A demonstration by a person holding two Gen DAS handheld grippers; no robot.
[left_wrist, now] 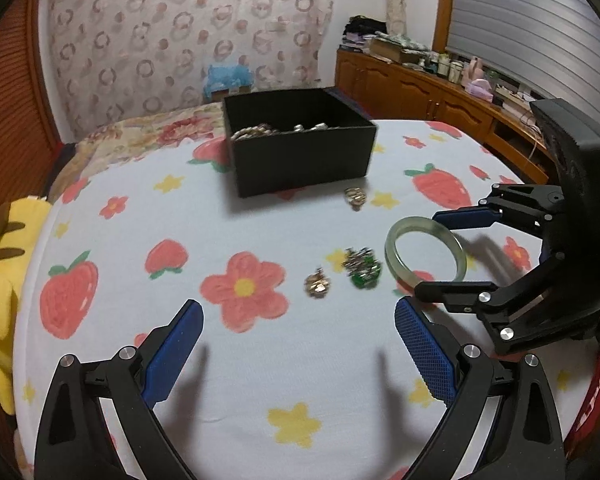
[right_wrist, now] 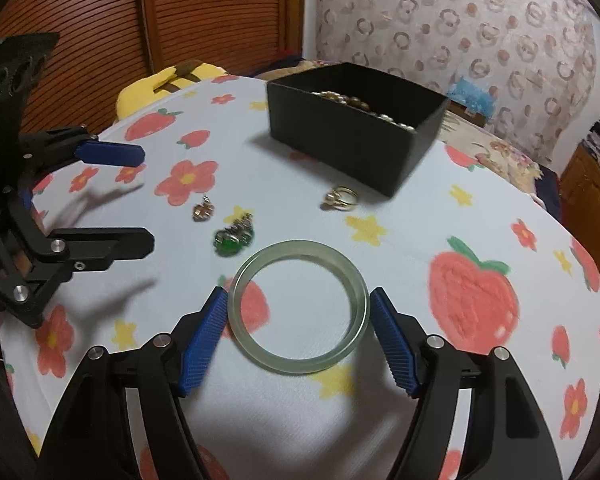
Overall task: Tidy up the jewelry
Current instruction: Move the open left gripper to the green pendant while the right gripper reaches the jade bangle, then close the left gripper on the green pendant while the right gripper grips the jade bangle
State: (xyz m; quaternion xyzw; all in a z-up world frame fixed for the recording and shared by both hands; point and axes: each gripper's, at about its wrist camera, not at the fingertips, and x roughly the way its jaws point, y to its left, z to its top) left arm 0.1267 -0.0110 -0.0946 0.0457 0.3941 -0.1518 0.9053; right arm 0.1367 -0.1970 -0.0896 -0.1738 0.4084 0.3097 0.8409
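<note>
Inside box (right_wrist: 352, 128), half-hidden pearls (right_wrist: 360, 102); blurred charms (right_wrist: 235, 236) mid-bed; bangle (right_wrist: 298, 312) between right gripper (right_wrist: 298, 308) pads, ungripped; left gripper (left_wrist: 298, 316) wide, empty.

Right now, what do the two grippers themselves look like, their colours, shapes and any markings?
Both match. The left gripper and right gripper have black angular linkage arms joined by round silver pins, ending in flat blue pads with fine ribbing. The right gripper's black housing shows a small green light, and the left's housing has round holes. No cables or sleeves are visible.
</note>
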